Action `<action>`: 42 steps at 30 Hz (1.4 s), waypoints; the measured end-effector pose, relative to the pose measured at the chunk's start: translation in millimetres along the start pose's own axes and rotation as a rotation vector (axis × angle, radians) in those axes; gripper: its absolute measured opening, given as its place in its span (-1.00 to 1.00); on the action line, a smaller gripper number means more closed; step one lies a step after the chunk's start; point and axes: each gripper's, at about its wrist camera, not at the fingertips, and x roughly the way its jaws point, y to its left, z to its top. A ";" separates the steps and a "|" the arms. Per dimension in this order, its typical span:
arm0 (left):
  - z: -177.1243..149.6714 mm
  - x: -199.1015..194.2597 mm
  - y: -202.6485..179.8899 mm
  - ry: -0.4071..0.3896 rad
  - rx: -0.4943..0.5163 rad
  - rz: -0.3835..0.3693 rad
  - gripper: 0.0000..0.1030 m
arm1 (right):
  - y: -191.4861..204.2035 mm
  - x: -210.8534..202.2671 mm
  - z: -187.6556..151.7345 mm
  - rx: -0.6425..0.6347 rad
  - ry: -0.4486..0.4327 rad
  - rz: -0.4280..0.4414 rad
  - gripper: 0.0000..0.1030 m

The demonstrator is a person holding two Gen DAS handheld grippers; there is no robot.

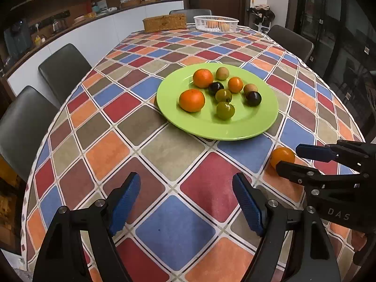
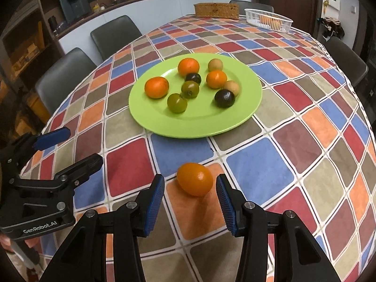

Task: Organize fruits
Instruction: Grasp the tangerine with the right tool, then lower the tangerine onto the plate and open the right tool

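One orange (image 2: 195, 179) sits between the right gripper (image 2: 190, 202)'s spread jaws — smooth, round, likely to roll — so pinch its middle gently.

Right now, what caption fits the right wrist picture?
Open right claw reaching around a loose orange near the green plate of fruit.

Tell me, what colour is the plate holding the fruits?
The plate is bright lime green, plain with no pattern. The right wrist view shows it best.
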 end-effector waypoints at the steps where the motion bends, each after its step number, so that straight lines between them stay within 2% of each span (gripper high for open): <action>1: 0.3 1.6 -0.5 0.002 0.000 -0.002 0.56 | -0.3 2.2 0.2 0.000 0.005 -0.001 -0.09; 9: 1.9 12.5 -3.1 0.020 0.003 0.001 0.56 | -2.7 12.0 -1.0 0.002 0.021 0.000 -0.10; 13: 1.5 16.0 -3.3 0.028 0.004 0.003 0.56 | -3.3 15.2 -0.3 -0.001 0.029 -0.001 -0.25; 23: 2.7 14.4 -3.6 0.020 0.008 0.008 0.56 | -3.0 14.8 -1.2 -0.003 0.014 0.009 -0.30; 32: 6.0 5.8 -0.8 -0.004 0.000 0.015 0.56 | 0.8 -3.7 -0.4 -0.002 -0.045 0.018 -0.30; 42: 26.9 -3.3 3.7 -0.070 0.011 0.044 0.56 | 4.3 -24.4 19.6 -0.008 -0.141 -0.001 -0.30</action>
